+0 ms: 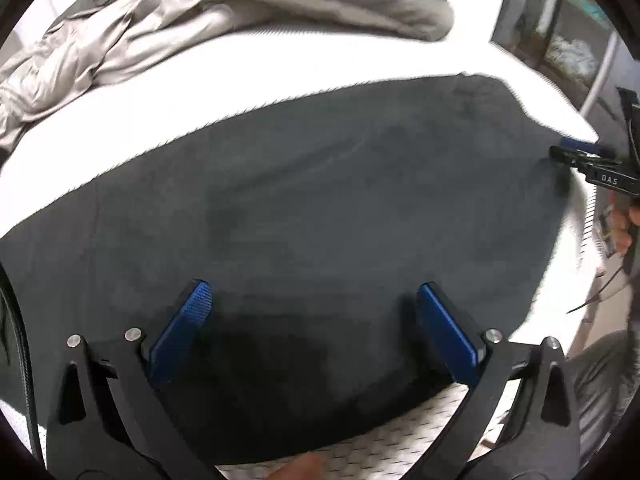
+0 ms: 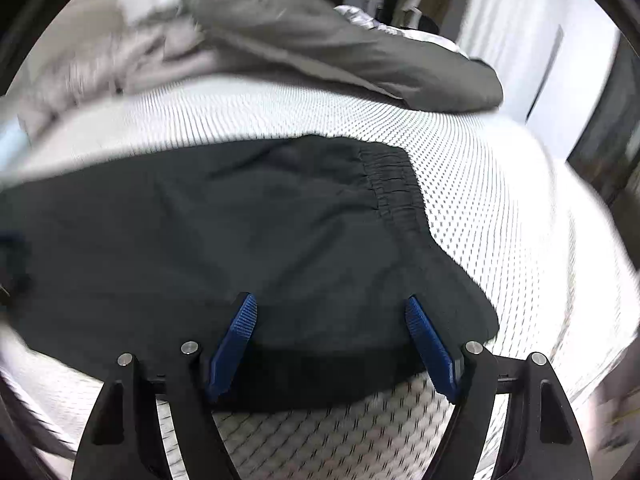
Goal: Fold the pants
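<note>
Looking along my left gripper [image 1: 310, 320], its blue fingers spread wide and holding nothing, I see the dark pants [image 1: 300, 200] lying flat on the white mattress [image 1: 280, 68]; a shallow pinch might catch only one layer. My right gripper [image 2: 330, 332], likewise agape, hovers near the gathered waistband [image 2: 394, 188], where loose fabric could bunch.
</note>
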`<state>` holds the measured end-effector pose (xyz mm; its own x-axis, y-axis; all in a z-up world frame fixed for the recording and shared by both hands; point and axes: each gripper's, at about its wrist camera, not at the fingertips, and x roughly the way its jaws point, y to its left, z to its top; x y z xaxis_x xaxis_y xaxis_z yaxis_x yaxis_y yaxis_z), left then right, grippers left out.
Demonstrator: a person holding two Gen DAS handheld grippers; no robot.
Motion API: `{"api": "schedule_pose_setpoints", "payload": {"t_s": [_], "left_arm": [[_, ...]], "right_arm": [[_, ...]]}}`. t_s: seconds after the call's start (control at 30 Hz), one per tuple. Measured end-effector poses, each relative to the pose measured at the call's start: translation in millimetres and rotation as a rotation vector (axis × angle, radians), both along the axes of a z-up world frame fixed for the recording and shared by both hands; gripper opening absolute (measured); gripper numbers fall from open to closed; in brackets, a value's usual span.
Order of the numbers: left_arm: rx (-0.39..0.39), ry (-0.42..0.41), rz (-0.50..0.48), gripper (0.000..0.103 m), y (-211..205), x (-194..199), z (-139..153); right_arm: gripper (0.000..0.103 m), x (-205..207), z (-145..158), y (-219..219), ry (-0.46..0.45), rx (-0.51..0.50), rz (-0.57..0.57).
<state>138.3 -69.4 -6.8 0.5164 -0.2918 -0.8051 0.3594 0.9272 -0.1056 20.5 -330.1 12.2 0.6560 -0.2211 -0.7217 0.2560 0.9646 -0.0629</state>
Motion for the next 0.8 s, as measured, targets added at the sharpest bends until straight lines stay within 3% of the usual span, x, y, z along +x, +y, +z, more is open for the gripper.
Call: {"api": "schedule_pose_setpoints", "payload": {"t_s": [0.13, 0.27, 0.4, 0.47, 0.5, 0.53, 0.57, 0.63, 0.7, 0.8], "left_arm": [[-0.045, 0.011, -0.037, 0.102, -25.0, -3.4, 5.1], [0.058, 0.032, -0.087, 0.102, -50.2, -5.0, -14.4], [-0.004, 0.050, -0.064, 0.102, -39.1, -3.2, -7.5], [-0.011, 0.050, -0.041, 0.102, -32.2, -1.9, -6.3], [-0.014, 0.050, -0.033, 0.102, -28.0, -1.5, -6.5], [-0.016, 0.051, -0.027, 0.102, -24.0, -1.7, -7.1], [-0.019, 0.047, -0.011, 0.102, -19.1, -1.6, -6.3], [-0.025, 0.040, 0.020, 0.102, -8.7, -1.4, -4.9], [-0.046, 0.035, 0.066, 0.102, 8.2, 2.5, -2.6], [-0.086, 0.032, 0.144, 0.102, 38.7, 6.7, 3.0]], "right_arm": [[0.079, -25.4, 2.6, -38.2, -0.053, 0.246, -0.065], [0.079, -30.1, -15.3, -59.2, -0.024, 0.443, -0.084], [0.079, -21.3, -29.9, -73.6, -0.103, 0.557, -0.138], [0.075, -12.4, -31.0, -82.4, -0.188, 0.572, -0.199], [0.069, -2.3, -31.4, -84.8, -0.220, 0.557, -0.223], [0.050, 1.8, -30.2, -83.6, -0.236, 0.542, -0.234], [0.040, 7.5, -27.5, -81.1, -0.246, 0.523, -0.241], [0.028, 16.3, -16.5, -74.2, -0.282, 0.481, -0.230], [0.023, 18.7, 9.8, -47.5, -0.337, 0.388, -0.154], [0.022, 23.4, 43.8, 14.6, -0.387, 0.353, 0.050]]}}
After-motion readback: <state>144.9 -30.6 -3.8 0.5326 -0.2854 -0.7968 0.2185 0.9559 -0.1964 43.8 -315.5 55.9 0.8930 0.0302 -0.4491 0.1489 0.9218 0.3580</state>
